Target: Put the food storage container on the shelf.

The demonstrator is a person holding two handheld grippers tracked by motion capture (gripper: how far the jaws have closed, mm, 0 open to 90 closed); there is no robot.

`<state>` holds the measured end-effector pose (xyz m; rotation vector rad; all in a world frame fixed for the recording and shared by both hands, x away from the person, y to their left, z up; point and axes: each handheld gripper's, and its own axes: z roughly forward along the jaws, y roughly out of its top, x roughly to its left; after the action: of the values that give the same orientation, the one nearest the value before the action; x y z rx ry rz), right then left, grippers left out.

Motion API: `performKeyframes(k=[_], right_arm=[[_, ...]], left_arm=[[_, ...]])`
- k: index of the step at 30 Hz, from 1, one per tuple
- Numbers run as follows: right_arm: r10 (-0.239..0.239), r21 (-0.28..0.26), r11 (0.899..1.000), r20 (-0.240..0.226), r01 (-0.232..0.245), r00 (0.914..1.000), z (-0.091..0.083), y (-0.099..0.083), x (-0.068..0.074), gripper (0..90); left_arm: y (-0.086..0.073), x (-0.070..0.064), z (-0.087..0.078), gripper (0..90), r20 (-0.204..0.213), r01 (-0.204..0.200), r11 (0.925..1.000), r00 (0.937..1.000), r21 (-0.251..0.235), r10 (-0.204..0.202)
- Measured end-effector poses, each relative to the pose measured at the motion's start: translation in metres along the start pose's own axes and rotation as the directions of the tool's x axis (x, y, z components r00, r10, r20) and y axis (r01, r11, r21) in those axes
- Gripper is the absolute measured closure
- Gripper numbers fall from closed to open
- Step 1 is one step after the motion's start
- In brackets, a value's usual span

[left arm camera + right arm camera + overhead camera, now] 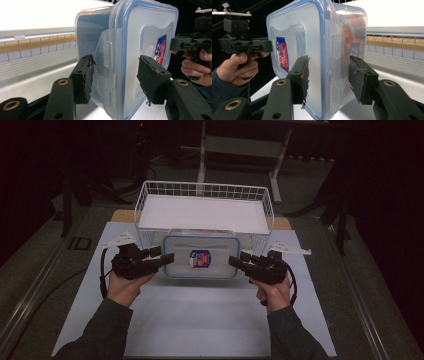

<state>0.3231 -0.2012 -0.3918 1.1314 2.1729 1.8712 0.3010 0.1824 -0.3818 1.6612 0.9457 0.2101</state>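
The step in hand seems to be the grasp of the plastic box (201,256) from its two short ends, probably to lift it. The box stands on the white tabletop (200,320), just in front of the wire basket (205,190), and its far edge is very close to the basket's front wall.

The left tool (162,257) is at the left end of the box. In the left gripper view its jaws are spread around the side latch (107,57); one pad looks to touch the box wall, the other is still apart from the lid. The right tool (240,261) is at the right end of the box, also spread, with a gap on at least one side.

The next move, I think, calls for both tools to press together on the ends at the same moment, and then to rise evenly so that the box stays level.

The box is closed with a blue-rimmed lid (294,47) with a label (199,258). Behind the cloudy wall something orange and a printed packet are visible, but I cannot tell what. The basket holds only a flat white liner.
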Motion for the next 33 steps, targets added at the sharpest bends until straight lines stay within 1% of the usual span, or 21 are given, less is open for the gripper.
performKeyframes(k=[2, 7, 10, 11, 16, 23, 27, 30, 33], right_arm=[[-0.001, -0.004, 1.000, 0.001, 0.001, 1.0000, 0.000, 0.004, 0.001, 51.6], [-0.021, -0.015, 1.000, 0.008, 0.021, 0.9998, 0.000, 0.016, 0.003, 51.6], [-0.025, -0.016, 1.000, 0.009, 0.025, 0.9997, 0.000, 0.019, 0.002, 51.6], [-0.022, -0.024, 0.999, 0.009, 0.022, 0.9997, 0.000, 0.021, 0.002, 51.6], [-0.015, -0.049, 0.999, 0.011, 0.016, 0.9998, 0.001, 0.026, 0.002, 51.7], [-0.028, -0.057, 0.998, 0.012, 0.029, 0.9995, 0.003, 0.037, 0.001, 51.7], [-0.032, -0.063, 0.997, 0.010, 0.033, 0.9994, 0.003, 0.044, -0.001, 51.8], [-0.036, -0.072, 0.997, 0.006, 0.036, 0.9993, 0.003, 0.051, -0.004, 51.7], [-0.036, -0.085, 0.996, 0.009, 0.037, 0.9993, 0.004, 0.059, -0.007, 51.7]], left_arm=[[0.004, 0.000, 0.000, 46.9, 0.000, -0.004, 1.0000, 1.0000, -0.004, 0.004], [0.011, 0.001, -0.001, 47.0, 0.006, -0.004, 0.9998, 1.0000, -0.020, 0.004], [0.014, 0.002, 0.001, 47.0, 0.009, -0.003, 0.9997, 1.0000, -0.025, 0.003], [0.017, 0.003, 0.001, 47.0, 0.009, -0.003, 0.9996, 1.0000, -0.026, 0.003], [0.024, 0.004, 0.001, 47.0, 0.008, -0.006, 0.9993, 0.9999, -0.036, 0.007], [0.034, 0.007, 0.002, 47.1, 0.009, -0.011, 0.9989, 0.9999, -0.046, 0.011], [0.042, 0.007, 0.003, 47.1, 0.008, -0.025, 0.9982, 0.9996, -0.055, 0.026], [0.053, 0.008, 0.006, 47.2, 0.006, -0.039, 0.9970, 0.9992, -0.067, 0.040], [0.062, 0.010, 0.009, 47.2, 0.007, -0.042, 0.9964, 0.9991, -0.074, 0.042]])
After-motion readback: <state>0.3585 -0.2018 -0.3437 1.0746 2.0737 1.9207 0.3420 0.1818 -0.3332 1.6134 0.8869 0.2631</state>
